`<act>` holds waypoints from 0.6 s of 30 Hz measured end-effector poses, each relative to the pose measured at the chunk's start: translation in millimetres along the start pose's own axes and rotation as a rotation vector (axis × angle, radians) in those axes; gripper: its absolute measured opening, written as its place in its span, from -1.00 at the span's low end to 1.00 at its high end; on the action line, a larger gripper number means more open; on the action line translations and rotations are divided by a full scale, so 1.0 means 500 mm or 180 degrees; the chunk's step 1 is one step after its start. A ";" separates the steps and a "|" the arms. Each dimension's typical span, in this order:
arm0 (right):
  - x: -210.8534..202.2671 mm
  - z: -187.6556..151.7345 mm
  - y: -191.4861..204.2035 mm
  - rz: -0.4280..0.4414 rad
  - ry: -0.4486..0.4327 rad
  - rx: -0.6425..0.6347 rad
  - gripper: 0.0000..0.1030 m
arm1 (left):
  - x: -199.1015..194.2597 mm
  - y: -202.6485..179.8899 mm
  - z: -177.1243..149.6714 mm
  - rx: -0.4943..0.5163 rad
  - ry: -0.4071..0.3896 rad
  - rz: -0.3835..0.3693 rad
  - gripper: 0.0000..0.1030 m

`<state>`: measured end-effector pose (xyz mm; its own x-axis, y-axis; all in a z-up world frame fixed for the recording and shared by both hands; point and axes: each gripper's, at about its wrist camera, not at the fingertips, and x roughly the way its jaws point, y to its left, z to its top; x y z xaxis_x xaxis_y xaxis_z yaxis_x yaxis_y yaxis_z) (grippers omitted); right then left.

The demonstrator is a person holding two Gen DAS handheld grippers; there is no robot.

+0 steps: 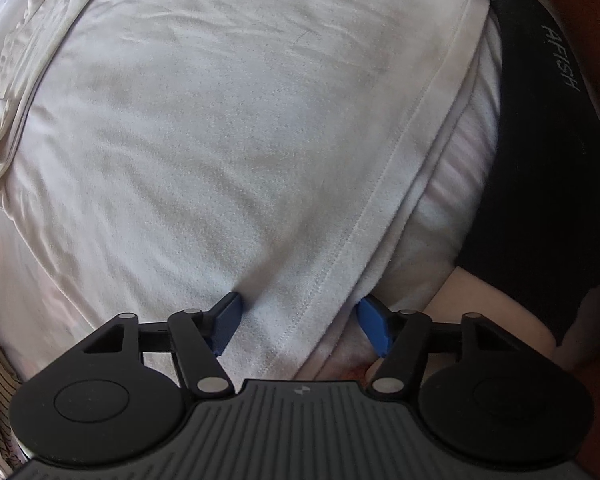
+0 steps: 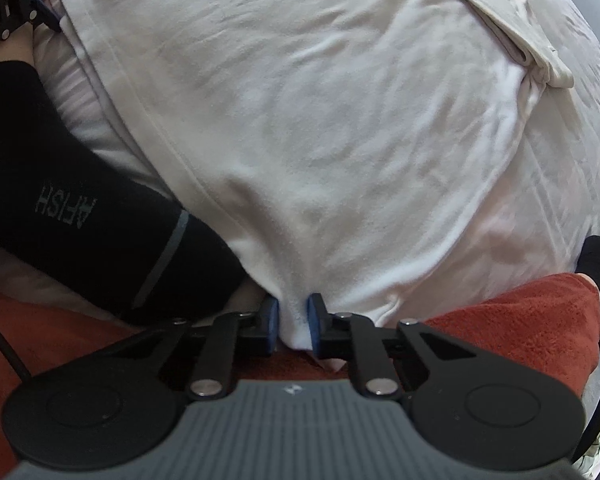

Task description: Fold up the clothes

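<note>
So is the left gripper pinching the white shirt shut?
No. The left gripper is open, its blue fingers set wide apart on either side of the white shirt's hem.

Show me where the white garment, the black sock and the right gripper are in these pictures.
white garment (image 1: 220, 140): left wrist view, on its flat middle.
black sock (image 2: 80, 216): right wrist view, on the knit beside the lettering.
right gripper (image 2: 293, 326): right wrist view, midway between the blue fingertips, which pinch the cloth.

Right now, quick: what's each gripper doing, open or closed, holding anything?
Left gripper: open, fingers straddling the hem of the white garment, not clamped.
Right gripper: closed, pinching the white garment's edge.
</note>
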<state>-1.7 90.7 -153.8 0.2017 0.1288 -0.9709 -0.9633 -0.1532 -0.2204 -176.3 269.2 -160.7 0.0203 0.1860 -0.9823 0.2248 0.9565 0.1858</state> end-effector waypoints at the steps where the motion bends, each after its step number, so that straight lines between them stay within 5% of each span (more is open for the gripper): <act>1: -0.003 -0.002 -0.001 -0.0010 -0.0033 0.0023 -0.78 | -0.002 0.001 -0.003 -0.0010 -0.0015 0.0001 0.23; 3: -0.014 -0.007 -0.004 -0.0058 -0.0115 0.0079 -0.89 | -0.010 0.001 -0.012 -0.0018 -0.0057 0.0041 -0.27; 6: -0.034 -0.014 -0.014 -0.0107 -0.0244 0.0193 -0.91 | -0.028 0.015 -0.025 -0.0075 -0.0150 0.0175 -0.72; 18: -0.096 0.064 -0.139 -0.0668 -0.0868 0.0807 -0.96 | -0.091 0.163 0.050 -0.1036 -0.0744 0.0445 -0.71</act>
<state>49.8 126.4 -89.2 0.3765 0.3912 -0.8398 -0.9263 0.1454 -0.3476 -134.7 333.2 -101.3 0.2575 0.2990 -0.9189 -0.1144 0.9537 0.2783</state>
